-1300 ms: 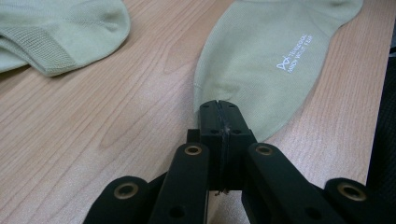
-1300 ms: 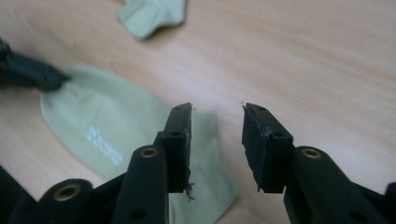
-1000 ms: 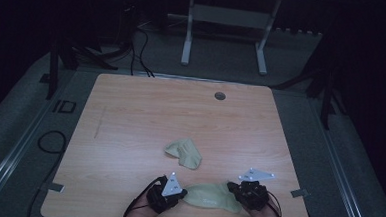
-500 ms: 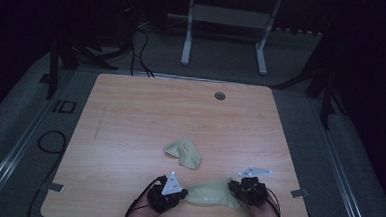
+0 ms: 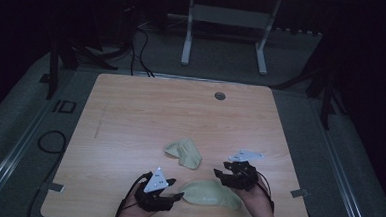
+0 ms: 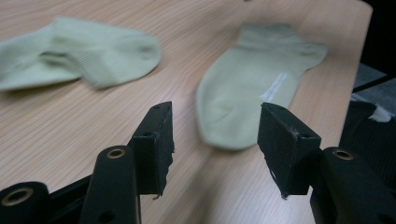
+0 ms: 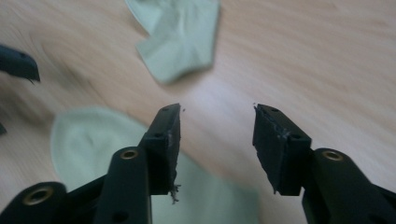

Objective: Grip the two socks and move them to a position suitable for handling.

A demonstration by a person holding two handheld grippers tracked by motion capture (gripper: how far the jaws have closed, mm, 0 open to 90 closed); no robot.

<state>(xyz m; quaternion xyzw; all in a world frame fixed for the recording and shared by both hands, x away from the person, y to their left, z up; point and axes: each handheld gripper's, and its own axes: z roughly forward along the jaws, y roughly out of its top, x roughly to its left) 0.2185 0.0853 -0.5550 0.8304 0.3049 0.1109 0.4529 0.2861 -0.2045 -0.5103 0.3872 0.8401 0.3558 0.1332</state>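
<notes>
I see a flat sock (image 5: 210, 194) at the lower middle of the high view, between my left gripper (image 5: 175, 197) and my right gripper (image 5: 223, 173), and a crumpled sock (image 5: 183, 153) just above it on the wooden table (image 5: 130, 115), whose round hole (image 5: 219, 95) is far at the upper edge. Both grippers have their jaws wide apart and hold nothing, and nothing blocks the way to either sock. Compared with one second ago, the right gripper has moved a little up and away from the flat sock, which has stayed in place.
</notes>
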